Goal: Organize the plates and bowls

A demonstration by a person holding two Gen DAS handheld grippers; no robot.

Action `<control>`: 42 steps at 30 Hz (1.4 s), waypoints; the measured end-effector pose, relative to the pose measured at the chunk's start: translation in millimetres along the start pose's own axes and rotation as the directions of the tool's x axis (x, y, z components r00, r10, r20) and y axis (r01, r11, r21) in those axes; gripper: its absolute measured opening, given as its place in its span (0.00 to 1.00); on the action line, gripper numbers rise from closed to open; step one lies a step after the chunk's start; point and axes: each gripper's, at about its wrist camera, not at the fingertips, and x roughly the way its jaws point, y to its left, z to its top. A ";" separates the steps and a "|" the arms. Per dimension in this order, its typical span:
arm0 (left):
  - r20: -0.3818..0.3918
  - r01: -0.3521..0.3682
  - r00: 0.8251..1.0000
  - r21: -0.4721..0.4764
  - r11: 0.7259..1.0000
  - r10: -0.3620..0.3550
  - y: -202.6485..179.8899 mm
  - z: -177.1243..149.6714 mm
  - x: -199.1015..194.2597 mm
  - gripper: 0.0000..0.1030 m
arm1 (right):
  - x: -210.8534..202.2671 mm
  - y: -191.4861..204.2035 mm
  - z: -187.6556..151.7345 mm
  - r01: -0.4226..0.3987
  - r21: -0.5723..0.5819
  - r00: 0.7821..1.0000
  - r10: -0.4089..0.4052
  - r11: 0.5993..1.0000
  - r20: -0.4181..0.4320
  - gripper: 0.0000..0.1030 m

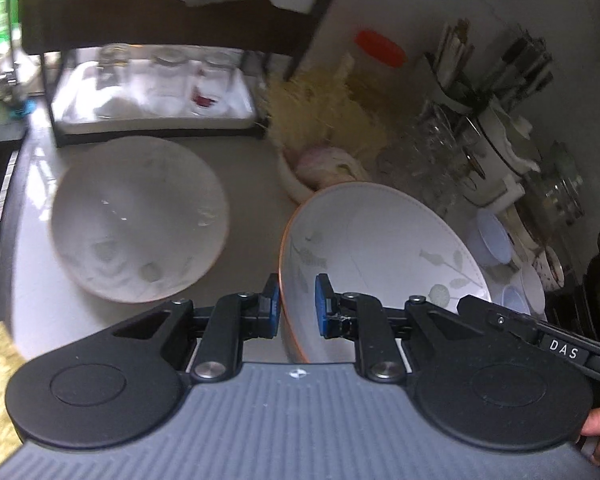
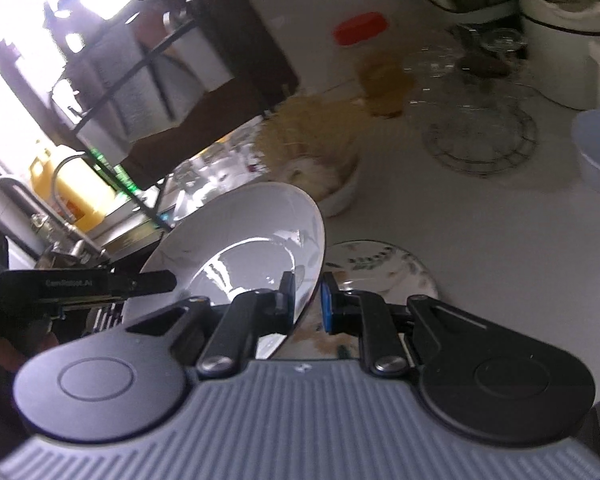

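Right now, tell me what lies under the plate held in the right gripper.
Under the held plate a patterned plate lies on the white counter. The right gripper covers its near edge.

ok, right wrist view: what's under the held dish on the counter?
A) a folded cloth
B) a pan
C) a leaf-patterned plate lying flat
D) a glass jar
C: a leaf-patterned plate lies flat on the white counter, just beyond the right gripper, which is shut on the rim of a tilted white dish.
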 end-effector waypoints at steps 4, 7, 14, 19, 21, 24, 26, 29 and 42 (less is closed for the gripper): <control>-0.036 0.013 0.999 0.036 0.999 -0.012 -13.4 4.1 26.2 0.20 | 2.4 -17.0 -1.5 0.053 0.015 0.999 -0.053 0.998 -0.010 0.16; -0.072 0.014 0.997 0.047 0.999 -0.011 -19.2 4.0 46.0 0.20 | 8.1 -27.2 -6.1 0.098 0.017 0.995 -0.097 0.995 -0.030 0.16; -0.148 0.004 0.989 0.087 0.996 0.008 -21.2 -0.7 77.1 0.20 | 23.7 -38.6 -23.4 0.151 0.063 0.987 -0.146 0.987 -0.065 0.16; -0.197 -0.005 0.980 0.127 0.992 0.030 -20.7 -4.6 90.6 0.20 | 36.5 -37.3 -30.9 0.201 0.052 0.977 -0.197 0.978 -0.083 0.16; -0.214 -0.009 0.976 0.150 0.989 0.042 -20.8 -6.0 94.9 0.20 | 39.4 -37.4 -33.1 0.210 0.059 0.975 -0.205 0.976 -0.082 0.16; -0.233 -0.010 0.971 0.161 0.987 0.048 -19.9 -6.5 99.2 0.20 | 42.3 -35.4 -35.4 0.231 0.052 0.971 -0.227 0.972 -0.070 0.16; -0.240 -0.014 0.969 0.172 0.985 0.055 -20.8 -6.6 101.6 0.20 | 44.6 -34.8 -35.9 0.241 0.049 0.969 -0.238 0.969 -0.063 0.16; -0.260 -0.019 0.963 0.184 0.983 0.067 -23.1 -6.9 106.4 0.20 | 46.2 -35.5 -36.1 0.257 0.038 0.965 -0.255 0.966 -0.058 0.16; -0.293 -0.045 0.951 0.182 0.982 0.098 -25.7 -7.7 119.7 0.20 | 55.4 -42.4 -40.0 0.263 -0.001 0.963 -0.263 0.965 -0.058 0.17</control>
